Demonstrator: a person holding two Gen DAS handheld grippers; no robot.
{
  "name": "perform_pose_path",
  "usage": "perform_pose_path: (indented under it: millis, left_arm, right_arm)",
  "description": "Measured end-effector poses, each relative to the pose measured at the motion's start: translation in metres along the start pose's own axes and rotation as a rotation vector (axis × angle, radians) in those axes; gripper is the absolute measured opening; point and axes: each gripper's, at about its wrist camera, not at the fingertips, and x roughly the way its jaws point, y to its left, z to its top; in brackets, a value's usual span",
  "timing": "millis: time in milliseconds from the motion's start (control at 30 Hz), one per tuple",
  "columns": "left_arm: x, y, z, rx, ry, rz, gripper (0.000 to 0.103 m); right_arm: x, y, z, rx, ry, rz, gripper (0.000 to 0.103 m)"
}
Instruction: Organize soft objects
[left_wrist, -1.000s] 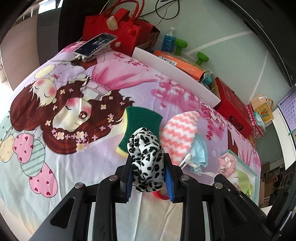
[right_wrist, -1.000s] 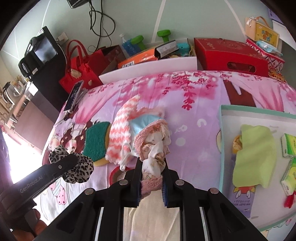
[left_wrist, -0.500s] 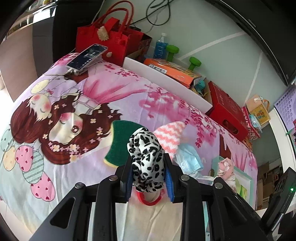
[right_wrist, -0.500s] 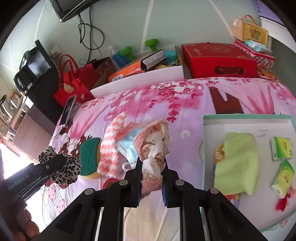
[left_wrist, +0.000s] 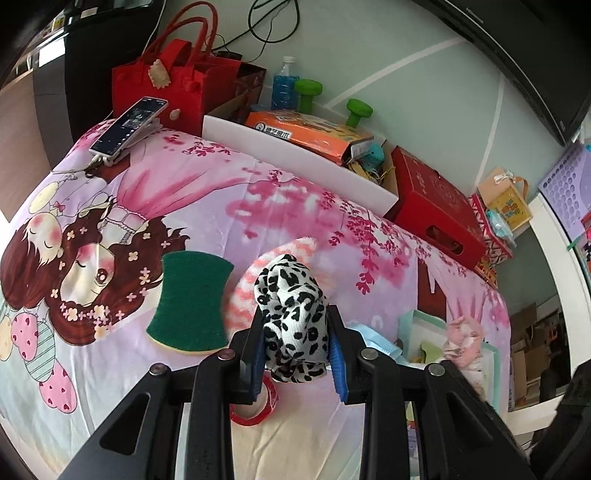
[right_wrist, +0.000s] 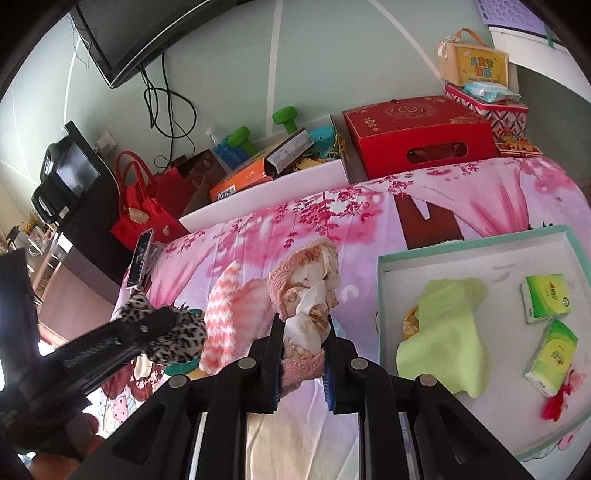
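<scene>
Sponge (left_wrist: 192, 301) lies on the bedsheet (left_wrist: 221, 206), left of the knitted cloth (right_wrist: 221, 314); tray (right_wrist: 476, 254) right.

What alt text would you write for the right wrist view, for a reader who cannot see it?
The right gripper holds a pink floral cloth above a pink bedsheet. To the right, a tray contains a green cloth and two tissue packs. At left, the left gripper holds a leopard-print scrunchie.

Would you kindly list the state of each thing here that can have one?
Left gripper: shut on the leopard scrunchie.
Right gripper: shut on the pink scrunchie.
Tray: open, holding a green cloth and two tissue packs.
Sponge: lying flat, green side up.
Phone: propped up.
</scene>
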Motion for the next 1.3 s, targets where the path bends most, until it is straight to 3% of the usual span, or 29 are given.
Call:
perform_pose_path:
  millis: [367,900,1100,1300]
  left_arm:
    - [0.027,0.021,-0.011,-0.03,0.057,0.04,0.031]
    - [0.028,0.025,-0.011,-0.032,0.061,0.054,0.032]
    - [0.031,0.034,-0.01,-0.059,0.07,0.08,0.033]
    - [0.034,0.04,-0.009,-0.077,0.094,0.091,0.052]
  right_arm:
    - [-0.029,-0.007,0.005,0.05,-0.112,0.051,0.018]
    - [-0.075,0.008,0.013,0.032,-0.289,0.249,0.018]
    - [-0.056,0.018,0.008,-0.019,-0.215,0.165,0.018]
    - [-0.036,0.01,0.004,-0.003,-0.131,0.161,0.018]
